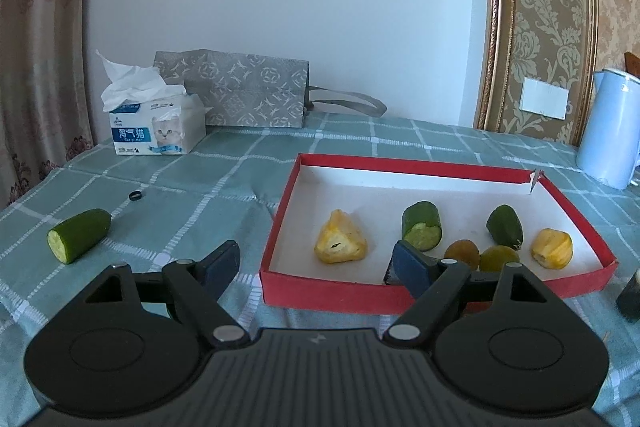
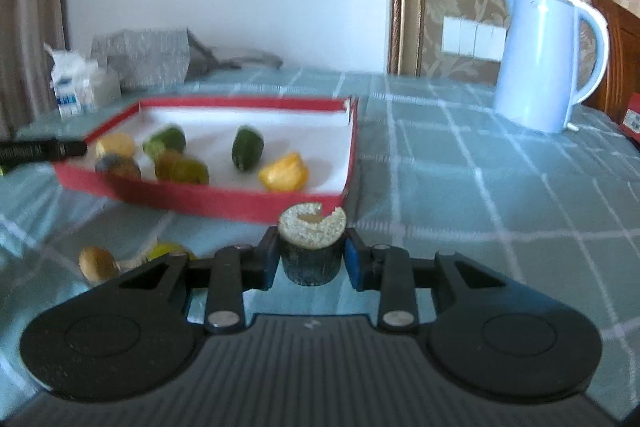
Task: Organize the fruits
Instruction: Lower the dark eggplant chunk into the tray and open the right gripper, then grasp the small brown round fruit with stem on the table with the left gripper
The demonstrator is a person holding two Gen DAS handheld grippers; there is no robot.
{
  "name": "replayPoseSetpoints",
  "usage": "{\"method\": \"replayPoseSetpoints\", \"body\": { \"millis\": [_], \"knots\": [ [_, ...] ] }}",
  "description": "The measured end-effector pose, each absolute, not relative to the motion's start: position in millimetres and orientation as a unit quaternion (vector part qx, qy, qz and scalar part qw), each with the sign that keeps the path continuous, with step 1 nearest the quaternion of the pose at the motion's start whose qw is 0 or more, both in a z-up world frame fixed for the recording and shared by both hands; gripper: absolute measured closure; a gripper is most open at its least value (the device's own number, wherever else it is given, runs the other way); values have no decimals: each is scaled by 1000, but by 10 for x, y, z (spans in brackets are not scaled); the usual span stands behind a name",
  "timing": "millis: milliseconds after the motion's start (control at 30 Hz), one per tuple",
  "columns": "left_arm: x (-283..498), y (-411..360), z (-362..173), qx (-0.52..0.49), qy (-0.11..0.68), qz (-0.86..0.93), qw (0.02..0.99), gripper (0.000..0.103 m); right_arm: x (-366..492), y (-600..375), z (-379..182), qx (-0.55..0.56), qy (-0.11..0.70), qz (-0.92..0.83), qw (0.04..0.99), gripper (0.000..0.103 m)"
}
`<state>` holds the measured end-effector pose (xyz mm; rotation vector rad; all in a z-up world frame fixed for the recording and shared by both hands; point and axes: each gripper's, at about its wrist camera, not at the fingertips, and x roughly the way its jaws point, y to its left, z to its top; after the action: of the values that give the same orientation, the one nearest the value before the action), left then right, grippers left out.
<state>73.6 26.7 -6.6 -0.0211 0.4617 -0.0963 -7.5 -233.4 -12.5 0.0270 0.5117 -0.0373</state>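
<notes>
cucumber chunk (image 2: 312, 247) clamped in right gripper (image 2: 311, 259) jaws; left gripper (image 1: 316, 267) gapes wide, empty.

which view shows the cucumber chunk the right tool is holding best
The right wrist view. The cucumber chunk sits upright between the right tool's blue fingers, its pale cut face with a notch turned toward the camera. The left wrist view shows only a dark sliver of something at its right edge, too cut off to identify.

A home: damask wallpaper (image 1: 560, 7), curtain (image 1: 36, 27), checked tablecloth (image 1: 200, 187), kettle (image 2: 548, 63).
</notes>
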Motion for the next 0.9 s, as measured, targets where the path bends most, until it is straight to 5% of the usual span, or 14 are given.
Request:
{"method": "replayPoseSetpoints", "body": {
  "millis": [533,633,800,900],
  "knots": [
    [768,222,-102,-3,243,-68,968,19,1112,-2229,29,-28,267,-11,963,71],
    [773,204,-111,1,245,-72,967,19,1225,-2244,-71,-17,270,-13,962,55],
    [770,173,-120,6,247,-82,965,19,1049,-2235,-41,-31,248,-28,968,52],
    [734,169,-119,10,242,-81,967,19,836,-2275,-32,-17,249,-35,968,37]
  ]
}}
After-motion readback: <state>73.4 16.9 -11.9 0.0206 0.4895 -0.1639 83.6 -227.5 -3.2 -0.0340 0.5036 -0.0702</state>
